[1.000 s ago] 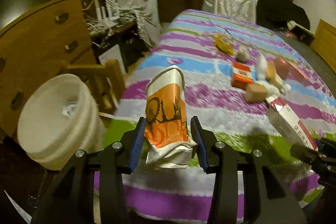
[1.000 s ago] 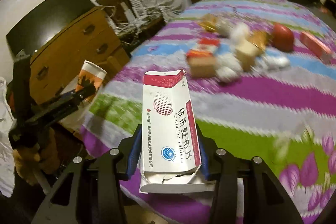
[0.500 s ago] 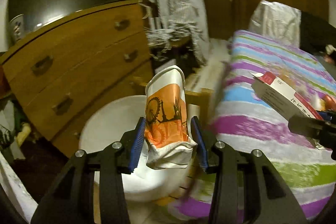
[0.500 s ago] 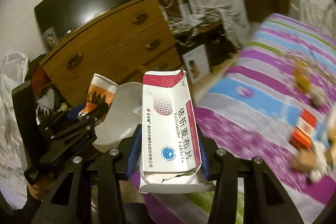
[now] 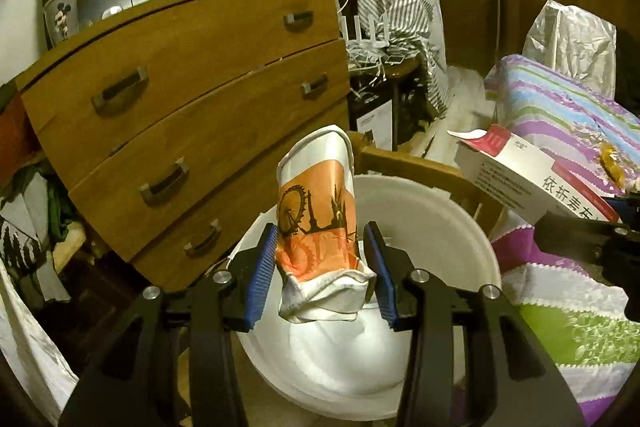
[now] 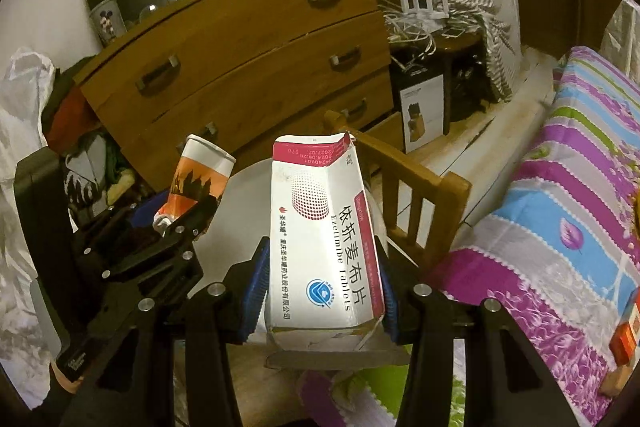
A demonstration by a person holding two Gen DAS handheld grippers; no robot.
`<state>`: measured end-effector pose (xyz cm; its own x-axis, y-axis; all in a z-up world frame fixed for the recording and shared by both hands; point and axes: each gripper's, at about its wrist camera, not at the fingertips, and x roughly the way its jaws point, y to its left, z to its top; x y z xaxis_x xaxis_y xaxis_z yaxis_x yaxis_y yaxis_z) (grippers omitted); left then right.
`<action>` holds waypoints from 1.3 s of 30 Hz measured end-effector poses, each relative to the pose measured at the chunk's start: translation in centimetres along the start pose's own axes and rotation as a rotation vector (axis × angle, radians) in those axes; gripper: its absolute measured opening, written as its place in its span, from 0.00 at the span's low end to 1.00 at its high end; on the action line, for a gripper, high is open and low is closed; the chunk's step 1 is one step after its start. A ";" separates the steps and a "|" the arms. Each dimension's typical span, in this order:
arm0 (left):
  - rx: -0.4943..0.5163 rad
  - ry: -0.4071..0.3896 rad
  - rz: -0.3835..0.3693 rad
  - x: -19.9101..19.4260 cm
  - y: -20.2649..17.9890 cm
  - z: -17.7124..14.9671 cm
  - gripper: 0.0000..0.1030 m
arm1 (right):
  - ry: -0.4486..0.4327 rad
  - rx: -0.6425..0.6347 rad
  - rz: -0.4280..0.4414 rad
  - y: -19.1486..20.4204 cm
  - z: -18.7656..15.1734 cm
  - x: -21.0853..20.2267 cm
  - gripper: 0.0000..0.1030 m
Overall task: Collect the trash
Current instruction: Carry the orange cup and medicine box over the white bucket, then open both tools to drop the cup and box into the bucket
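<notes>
- The cup (image 5: 316, 223) is squashed paper trash. My left gripper (image 5: 320, 267) is closed partway on its crumpled bottom end, so the open top sticks out in front.
- I hold it by the bent end because, I think, the soft paper gives the blue pads (image 5: 262, 267) something to squeeze.
- The cup hangs right over the white bin (image 5: 460, 227). I hold it there so it should fall in when I let go.
- The box (image 6: 324, 239) is an empty pill box with a torn flap. My right gripper (image 6: 320, 287) is closed partway on its two long sides, near the bottom.
- The box stands up tall between the pads, above the bin too, just beside the cup.
- I carry one thing in each gripper, so one trip does for both.
- The bin sits on the floor by a little wooden chair (image 6: 420, 183), between the drawers (image 5: 180, 115) and the bed (image 6: 560, 207).
- More trash, I think, lies on the bed, like the orange box (image 6: 626, 331) at the edge. The bin is near the bed, so the way is short.
</notes>
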<state>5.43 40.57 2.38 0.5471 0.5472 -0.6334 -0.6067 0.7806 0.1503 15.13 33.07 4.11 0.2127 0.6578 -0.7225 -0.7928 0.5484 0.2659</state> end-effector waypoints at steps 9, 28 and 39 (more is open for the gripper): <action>-0.013 0.028 -0.005 1.9 1.4 -0.3 0.42 | 0.027 -0.010 -0.011 0.6 -0.4 2.1 0.48; -0.021 0.042 -0.014 2.9 1.5 -0.3 0.43 | 0.041 -0.028 -0.014 0.8 -0.5 3.1 0.48; -0.023 0.043 -0.015 3.1 1.6 -0.4 0.43 | 0.040 -0.025 -0.020 0.7 -0.3 3.1 0.48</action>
<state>5.95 43.37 0.35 0.5314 0.5213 -0.6677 -0.6118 0.7814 0.1232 15.07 35.35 1.87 0.2059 0.6258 -0.7523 -0.8026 0.5478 0.2360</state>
